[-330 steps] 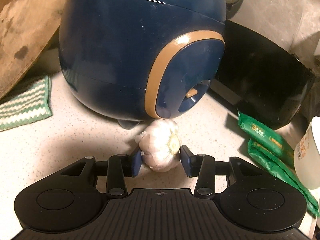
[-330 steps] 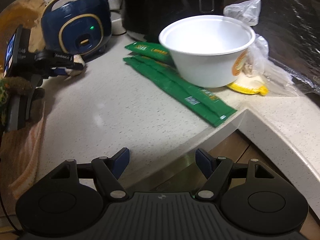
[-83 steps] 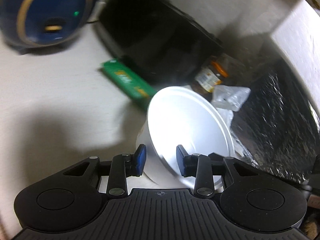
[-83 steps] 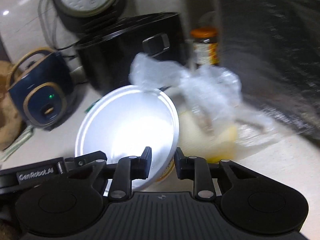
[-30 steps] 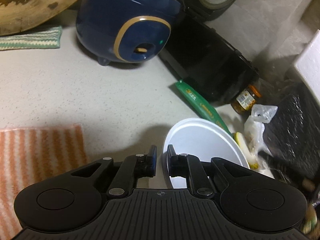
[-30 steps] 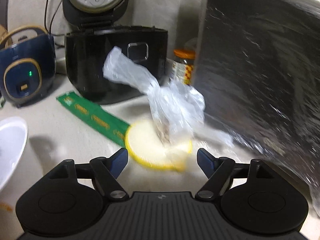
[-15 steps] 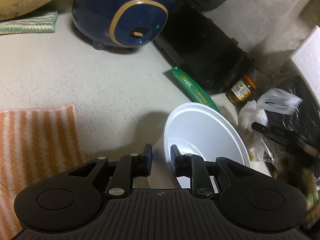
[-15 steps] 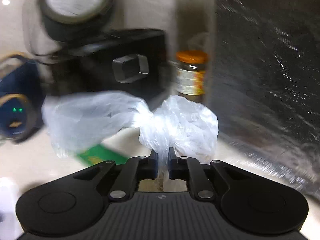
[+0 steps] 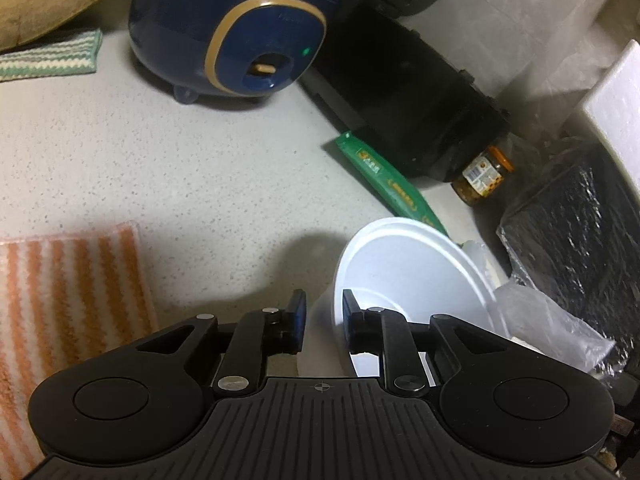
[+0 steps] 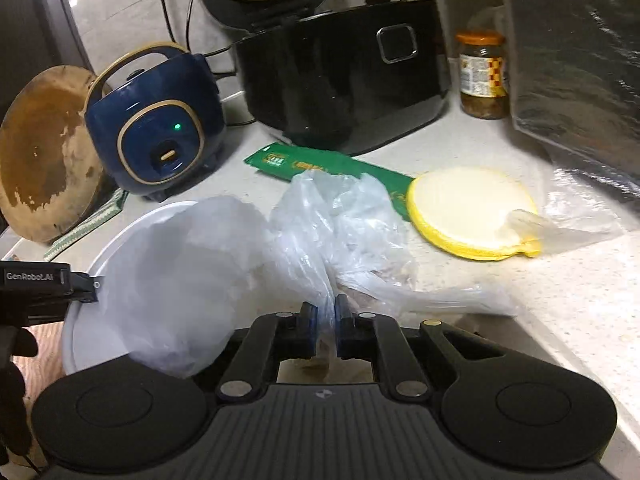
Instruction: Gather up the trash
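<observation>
- While the left claw [image 9: 323, 322] straddles the near rim of the white foam bowl [image 9: 404, 276] — one finger outside the wall, one inside, pads pinching it — the bowl sits tilted at the edge of the speckled grey bench [image 9: 160, 168].
- Right claw [image 10: 327, 320] is clamped tight on a crumpled clear plastic bag [image 10: 328, 224], the film bunched between its blue pads.
- One lobe of that bag droops over the bowl's mouth [image 10: 120, 248]; the rest billows above the bench just right of it.
- Behind the bag lies a flat green packet [image 10: 340, 168], and touching its right end a round yellow-rimmed sponge-like pad [image 10: 468, 208] with another bit of clear film [image 10: 576, 216] on its right side.
- Back row: navy rice cooker with gold trim [image 10: 156, 132] and its green light on, a black cooker with its lid up [image 10: 344, 68], and an orange-lidded glass jar [image 10: 482, 76] beside a dark foil-wrapped block [image 10: 576, 56].
- Left wrist view also catches an orange-and-white striped towel [image 9: 68, 300] on the bench left of the claw — and a green striped cloth [image 9: 52, 60] further back.
</observation>
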`<state>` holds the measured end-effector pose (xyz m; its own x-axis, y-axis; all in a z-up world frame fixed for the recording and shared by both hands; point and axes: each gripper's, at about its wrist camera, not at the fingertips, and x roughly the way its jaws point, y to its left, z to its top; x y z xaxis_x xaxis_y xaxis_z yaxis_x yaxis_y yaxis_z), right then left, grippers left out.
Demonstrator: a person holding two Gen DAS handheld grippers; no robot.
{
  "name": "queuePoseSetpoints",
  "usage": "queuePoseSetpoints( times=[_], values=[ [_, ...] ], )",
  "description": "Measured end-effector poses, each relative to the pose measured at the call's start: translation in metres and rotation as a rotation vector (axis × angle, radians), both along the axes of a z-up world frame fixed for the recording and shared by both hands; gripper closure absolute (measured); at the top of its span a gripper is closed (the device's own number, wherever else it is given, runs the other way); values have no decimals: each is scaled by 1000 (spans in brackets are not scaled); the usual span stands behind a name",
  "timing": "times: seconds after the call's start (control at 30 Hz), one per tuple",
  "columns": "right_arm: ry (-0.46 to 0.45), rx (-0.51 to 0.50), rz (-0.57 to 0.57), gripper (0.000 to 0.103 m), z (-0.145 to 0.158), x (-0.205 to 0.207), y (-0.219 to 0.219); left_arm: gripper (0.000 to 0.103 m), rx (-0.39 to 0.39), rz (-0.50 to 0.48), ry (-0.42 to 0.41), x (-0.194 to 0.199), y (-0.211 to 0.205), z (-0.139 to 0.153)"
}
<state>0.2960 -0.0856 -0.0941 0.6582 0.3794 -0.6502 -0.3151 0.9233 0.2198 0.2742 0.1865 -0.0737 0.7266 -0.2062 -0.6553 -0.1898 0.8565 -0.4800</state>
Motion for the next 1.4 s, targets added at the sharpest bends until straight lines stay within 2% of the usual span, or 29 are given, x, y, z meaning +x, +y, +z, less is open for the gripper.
queuePoseSetpoints(
  times=[0.17, 0.3, 0.47, 0.53, 0.7, 0.8, 0.9, 1.17, 1.3, 1.4],
  values=[
    [-71, -133, -45, 91, 2, -2, -4, 84, 7, -7, 11, 2, -2, 0],
    [-85, -171, -117, 64, 5, -3, -18, 84, 13, -13, 13, 3, -4, 1],
    [-92, -123, -130, 56, 17, -4, -32, 84, 13, -10, 18, 4, -4, 1],
    [-107, -112, -106, 41, 22, -4, -30, 84, 14, -7, 19, 3, -4, 1],
    [-132, -71, -88, 40, 33, 4, -21, 84, 19, -6, 20, -1, -4, 2],
    [-141, -21, -79, 33, 41, 9, -18, 84, 18, 6, 21, -5, -1, 3],
    [-154, -53, -93, 31, 42, 16, -13, 84, 17, -2, 25, -8, 0, 3],
    [-23, -71, -59, 29, 12, 28, -7, 87, 23, -18, 39, -9, -6, 2],
    [10, -29, -57, 29, 6, 28, -8, 88, 3, -14, 23, -11, -4, 3],
    [50, 18, -33, 34, 5, 27, -8, 88, 1, 8, 11, -14, 0, 5]
  ],
)
